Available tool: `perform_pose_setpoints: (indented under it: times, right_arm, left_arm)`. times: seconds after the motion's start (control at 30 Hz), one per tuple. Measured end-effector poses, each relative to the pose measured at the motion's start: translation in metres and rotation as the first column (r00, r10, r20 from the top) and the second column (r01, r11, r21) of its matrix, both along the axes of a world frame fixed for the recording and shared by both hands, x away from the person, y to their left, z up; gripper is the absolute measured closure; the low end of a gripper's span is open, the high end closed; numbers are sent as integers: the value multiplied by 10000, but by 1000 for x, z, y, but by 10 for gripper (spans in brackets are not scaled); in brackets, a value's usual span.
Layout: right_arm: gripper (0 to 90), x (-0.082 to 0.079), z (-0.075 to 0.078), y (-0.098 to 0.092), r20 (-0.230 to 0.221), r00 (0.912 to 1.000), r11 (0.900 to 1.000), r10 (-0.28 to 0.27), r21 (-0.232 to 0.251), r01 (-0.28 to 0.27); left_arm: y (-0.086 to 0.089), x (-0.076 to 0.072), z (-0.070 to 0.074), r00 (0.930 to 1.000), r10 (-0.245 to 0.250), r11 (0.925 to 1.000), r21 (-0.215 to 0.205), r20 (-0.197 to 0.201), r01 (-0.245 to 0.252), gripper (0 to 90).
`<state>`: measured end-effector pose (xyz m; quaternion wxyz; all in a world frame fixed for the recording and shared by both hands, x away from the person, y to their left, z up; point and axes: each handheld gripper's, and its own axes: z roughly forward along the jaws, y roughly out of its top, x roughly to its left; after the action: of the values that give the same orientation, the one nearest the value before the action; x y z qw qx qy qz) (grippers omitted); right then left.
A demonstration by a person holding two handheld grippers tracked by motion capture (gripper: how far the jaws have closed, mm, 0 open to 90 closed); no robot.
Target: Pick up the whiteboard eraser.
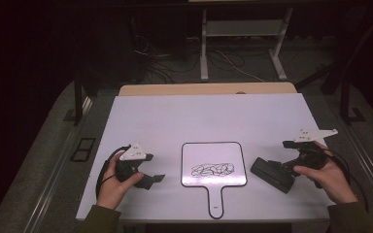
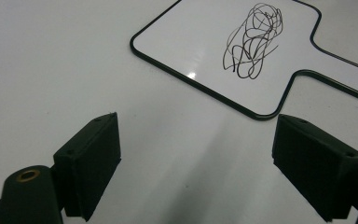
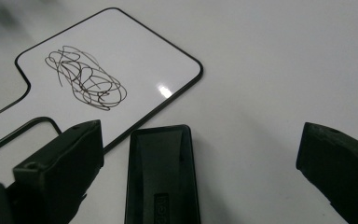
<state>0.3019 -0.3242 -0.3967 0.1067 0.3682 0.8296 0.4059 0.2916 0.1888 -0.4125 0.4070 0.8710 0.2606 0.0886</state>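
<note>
A small paddle-shaped whiteboard (image 1: 213, 162) with a black rim lies at the middle front of the white table (image 1: 199, 116), its handle toward the person. A black scribble (image 1: 212, 169) covers its lower half. My left gripper (image 1: 150, 178) rests left of the board, open, nothing between its jaws (image 2: 200, 140). My right gripper (image 1: 284, 174) sits right of the board, open. A black eraser (image 3: 161, 172) lies flat on the table between its jaws, close to the left jaw and apart from the right one. The scribble (image 3: 86, 79) lies ahead of it.
A wooden board edge (image 1: 206, 89) runs along the table's far side. Beyond it stand white desk legs (image 1: 204, 48) and loose cables (image 1: 233, 60) on the dark floor. Metal rails (image 1: 364, 150) flank the table.
</note>
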Motion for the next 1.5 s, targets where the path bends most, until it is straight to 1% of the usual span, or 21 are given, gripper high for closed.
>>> perform_pose_setpoints:
  times: [0.07, 0.2, 0.23, 0.27, 0.3, 0.4, 0.67, 0.8, 0.83, 0.87, 0.9, 0.93, 0.97, 1.03, 1.13, 1.17, 1.27, 1.33, 1.4, 1.43, 1.5]
  right_arm:
    - [0, -1, -1, 1, -131, 9999, 9999, 60, -149, -62]
    - [0, -2, -2, 1, -273, 9996, 9996, 116, -245, -123]
    - [98, -2, -2, 1, -216, 9997, 9994, 99, -321, -106]
    - [98, -2, -2, 1, -216, 9997, 9994, 99, -321, -106]
    - [139, -3, -2, 1, -221, 9997, 9995, 88, -294, -94]
    - [130, -3, -2, 2, -251, 9997, 9995, 73, -298, -81]
    - [131, -5, -4, 4, -422, 9990, 9979, 123, -632, -150]
    - [134, -6, -8, 6, -705, 9973, 9956, 189, -897, -252]
    - [136, -7, -8, 6, -853, 9962, 9953, 162, -939, -242]
    - [137, -7, -10, 6, -842, 9962, 9939, 218, -1055, -307]
    - [137, -7, -10, 6, -842, 9962, 9939, 218, -1055, -307]
    - [192, -8, -11, 7, -988, 9948, 9931, 250, -1112, -360]
    - [225, -8, -11, 6, -1092, 9935, 9923, 307, -1161, -434]
    - [226, -8, -11, 7, -1124, 9932, 9915, 307, -1225, -445]
    - [266, -9, -12, 7, -1124, 9928, 9899, 405, -1303, -552]
    - [266, -9, -12, 7, -1124, 9928, 9899, 405, -1303, -552]
    - [299, -10, -13, 9, -1296, 9902, 9875, 528, -1407, -711]
    - [305, -11, -14, 9, -1382, 9894, 9872, 452, -1454, -654]
    - [315, -11, -16, 11, -1351, 9892, 9837, 561, -1623, -779]
    - [315, -11, -16, 11, -1351, 9892, 9837, 561, -1623, -779]
    - [316, -12, -18, 14, -1486, 9866, 9800, 674, -1757, -934]
  left_arm:
    - [0, 0, 0, 10000, -8, 10000, -5, -6, 8, 146]
    - [0, 0, 0, 10000, -31, 10000, -1, 21, 31, 146]
    - [0, 0, 0, 10000, -25, 10000, -5, 23, 25, 146]
    - [0, 0, 0, 10000, -26, 10000, 2, 19, 26, 146]
    - [0, 0, 0, 10000, -30, 10000, -6, 16, 30, 146]
    - [0, 0, 0, 10000, -40, 10000, 1, 20, 40, 146]
    - [-1, -1, 0, 10000, -20, 10000, -52, 13, 20, 146]
    - [-1, -1, 0, 10000, -33, 10000, -42, 11, 33, 146]
    - [-1, -1, 0, 10000, -47, 10000, -27, 9, 47, 146]
    - [-1, -1, 0, 10000, -40, 10000, -38, 8, 40, 146]
    - [-1, -1, 1, 10000, -42, 10000, -32, 5, 42, 146]
    - [-1, -1, 0, 10000, -46, 10000, -34, 5, 46, 146]
    - [-1, -1, 1, 10000, -50, 10000, -24, 7, 50, 146]
    - [-1, -1, 1, 10000, -53, 10000, -26, 4, 53, 146]
    - [-1, -1, 1, 10000, -63, 10000, -26, 11, 63, 147]
    - [-1, -1, 1, 10000, -61, 10000, -24, 9, 61, 147]
    - [-1, -1, 1, 10000, -83, 10000, -18, 15, 84, 148]
    - [-1, -1, 1, 10000, -82, 10000, -8, 17, 82, 148]
    - [-1, -1, 1, 10000, -97, 10000, -6, 8, 97, 148]
    - [-1, -1, 1, 10000, -91, 10000, -16, 14, 91, 148]
    - [-1, -1, 1, 9999, -103, 9999, -20, 10, 103, 147]
